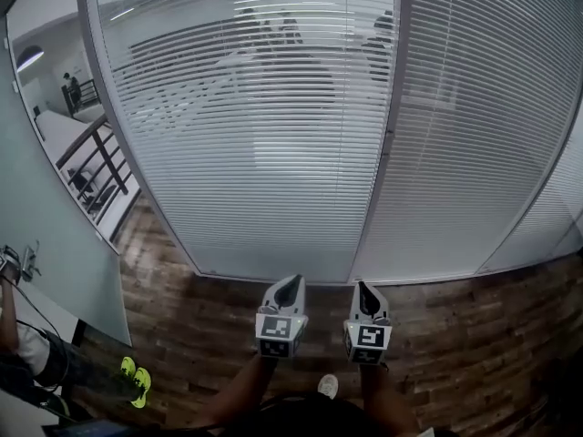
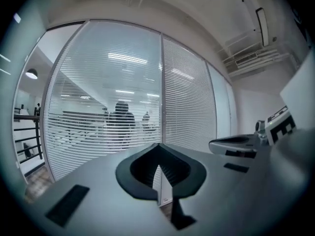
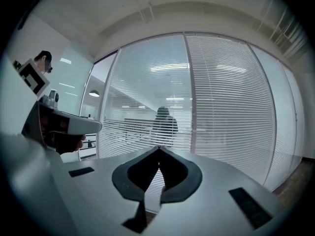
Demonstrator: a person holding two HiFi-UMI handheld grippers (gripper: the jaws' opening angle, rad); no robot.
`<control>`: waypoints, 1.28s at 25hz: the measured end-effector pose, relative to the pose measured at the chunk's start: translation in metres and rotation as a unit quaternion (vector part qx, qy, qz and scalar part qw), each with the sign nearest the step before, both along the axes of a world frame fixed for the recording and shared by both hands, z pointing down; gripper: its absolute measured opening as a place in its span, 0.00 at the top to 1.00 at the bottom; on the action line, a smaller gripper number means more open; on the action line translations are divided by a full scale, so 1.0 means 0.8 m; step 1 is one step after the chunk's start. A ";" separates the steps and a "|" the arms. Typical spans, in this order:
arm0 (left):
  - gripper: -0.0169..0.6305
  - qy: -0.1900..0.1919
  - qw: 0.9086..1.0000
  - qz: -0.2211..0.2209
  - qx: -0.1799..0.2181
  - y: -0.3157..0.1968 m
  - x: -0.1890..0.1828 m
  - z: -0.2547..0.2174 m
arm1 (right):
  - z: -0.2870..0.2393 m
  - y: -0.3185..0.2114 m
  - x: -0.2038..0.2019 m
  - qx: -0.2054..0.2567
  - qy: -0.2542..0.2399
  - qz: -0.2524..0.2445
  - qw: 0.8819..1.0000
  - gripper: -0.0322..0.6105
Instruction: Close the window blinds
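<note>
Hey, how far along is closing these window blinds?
Done: the right-hand blind looks closed, showing nothing behind it. In hand: nothing; the left gripper and right gripper are both shut, empty, short of the blinds. Left: the left-hand blind, whose slats let figures show through.

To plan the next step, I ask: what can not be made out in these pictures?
1. Cord or wand of the blinds: none can be made out in any view; the head view's upper edge cuts off the blinds' top.
2. The figures behind the blinds: the slats blur them in all views.
</note>
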State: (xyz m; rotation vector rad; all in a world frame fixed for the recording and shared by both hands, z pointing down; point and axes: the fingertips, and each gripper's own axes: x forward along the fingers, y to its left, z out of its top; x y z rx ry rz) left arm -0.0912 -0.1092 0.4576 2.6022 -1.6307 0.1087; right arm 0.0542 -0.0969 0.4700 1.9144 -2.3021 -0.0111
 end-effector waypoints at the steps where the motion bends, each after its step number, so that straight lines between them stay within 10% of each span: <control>1: 0.98 0.002 1.000 -0.002 0.000 -0.007 0.003 -0.005 | -0.004 -0.008 0.002 0.007 -0.002 -0.002 1.000 0.95; 32: 0.98 0.001 0.999 -0.024 0.023 -0.177 0.044 -0.019 | -0.011 -0.180 0.023 0.029 -0.016 -0.034 0.999 0.95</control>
